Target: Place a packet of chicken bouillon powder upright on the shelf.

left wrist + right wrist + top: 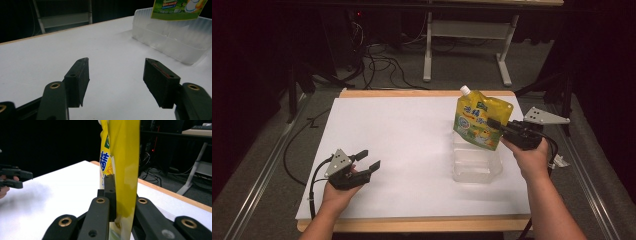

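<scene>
High view: my right gripper (494, 124) is clamped on the side of a yellow spout pouch (481, 120), jaws closed tight on it. The pouch hangs upright, white cap (465, 90) on top, its lower edge just above a clear plastic bin (475, 162) that sits on the white table (402, 145). The bin is right under and a bit nearer to me than my right fingertips. My left gripper (368, 160) rests low by the near left part of the table, jaws spread wide, nothing between them, well apart from the pouch and bin.

Left gripper view: my two black pads (79, 79) stand wide apart with bare white table between them, holding nothing. The clear bin (172, 40) lies ahead and to the right of my fingers, and the bottom edge of the pouch (177, 8) hangs over it at the top right.

Right gripper view: my jaws pinch the pouch (122, 167) edge-on, pads pressed flat on both faces, pouch rising straight up from my fingertips. My left gripper (15, 178) is far off to the left, over the table (57, 195).
</scene>
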A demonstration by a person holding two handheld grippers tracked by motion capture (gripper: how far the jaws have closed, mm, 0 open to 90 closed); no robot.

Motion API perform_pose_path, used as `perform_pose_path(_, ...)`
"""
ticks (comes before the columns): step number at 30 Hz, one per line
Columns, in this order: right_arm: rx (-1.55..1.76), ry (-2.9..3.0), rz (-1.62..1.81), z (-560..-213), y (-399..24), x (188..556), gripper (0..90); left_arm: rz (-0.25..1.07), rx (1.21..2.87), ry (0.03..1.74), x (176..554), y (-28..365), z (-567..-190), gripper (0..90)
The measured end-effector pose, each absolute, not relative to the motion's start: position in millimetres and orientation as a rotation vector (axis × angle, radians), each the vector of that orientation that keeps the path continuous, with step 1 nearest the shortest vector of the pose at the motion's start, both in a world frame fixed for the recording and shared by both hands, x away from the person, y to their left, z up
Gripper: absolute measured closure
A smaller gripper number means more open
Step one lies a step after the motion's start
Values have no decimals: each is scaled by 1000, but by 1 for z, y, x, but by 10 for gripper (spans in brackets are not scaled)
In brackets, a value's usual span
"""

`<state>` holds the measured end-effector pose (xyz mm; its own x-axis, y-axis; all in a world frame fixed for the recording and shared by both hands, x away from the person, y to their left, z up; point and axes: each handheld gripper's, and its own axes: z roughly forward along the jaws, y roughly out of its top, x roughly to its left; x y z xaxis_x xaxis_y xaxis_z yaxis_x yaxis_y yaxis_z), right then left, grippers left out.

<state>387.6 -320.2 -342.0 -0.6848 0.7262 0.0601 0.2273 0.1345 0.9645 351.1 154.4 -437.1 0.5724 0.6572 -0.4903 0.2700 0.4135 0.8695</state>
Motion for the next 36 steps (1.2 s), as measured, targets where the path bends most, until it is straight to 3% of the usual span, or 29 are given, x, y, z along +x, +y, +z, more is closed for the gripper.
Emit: perform_pose_path(36,945,2018,1537,-361,-322,402,886,294,1169,977,349,152,-438,387)
